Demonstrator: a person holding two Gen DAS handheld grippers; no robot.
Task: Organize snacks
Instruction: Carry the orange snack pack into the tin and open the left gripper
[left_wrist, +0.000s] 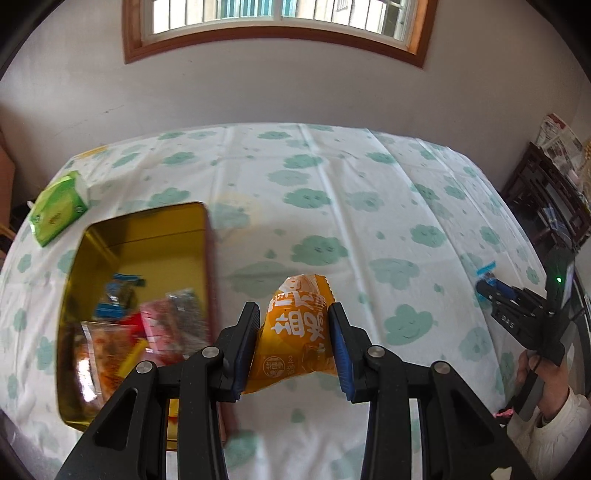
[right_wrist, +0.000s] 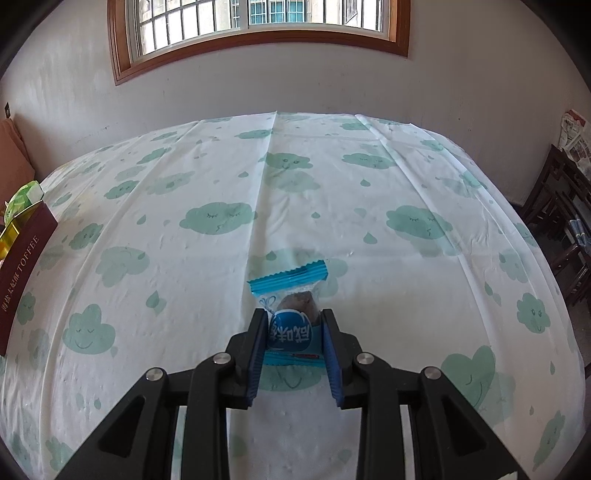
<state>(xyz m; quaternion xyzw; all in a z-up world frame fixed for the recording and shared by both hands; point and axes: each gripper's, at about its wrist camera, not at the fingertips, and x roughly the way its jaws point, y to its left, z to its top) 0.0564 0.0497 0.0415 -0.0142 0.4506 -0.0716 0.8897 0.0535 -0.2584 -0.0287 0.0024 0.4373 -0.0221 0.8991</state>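
Observation:
My left gripper (left_wrist: 292, 314) is shut on an orange snack packet (left_wrist: 295, 332) and holds it above the cloth, just right of an open gold tin (left_wrist: 147, 229). The tin holds several wrapped snacks (left_wrist: 147, 325). My right gripper (right_wrist: 294, 319) is shut on a blue-and-clear snack packet (right_wrist: 290, 306) low over the table. In the left wrist view the right gripper (left_wrist: 484, 291) shows at the far right with that blue packet (left_wrist: 487, 273). The tin's dark red side (right_wrist: 22, 266) shows at the left of the right wrist view.
The table (right_wrist: 332, 177) wears a white cloth with green clouds. A green tissue pack (left_wrist: 55, 210) lies at the far left beyond the tin. Dark wooden furniture (right_wrist: 561, 206) stands off the table's right side. A wall with a window is behind.

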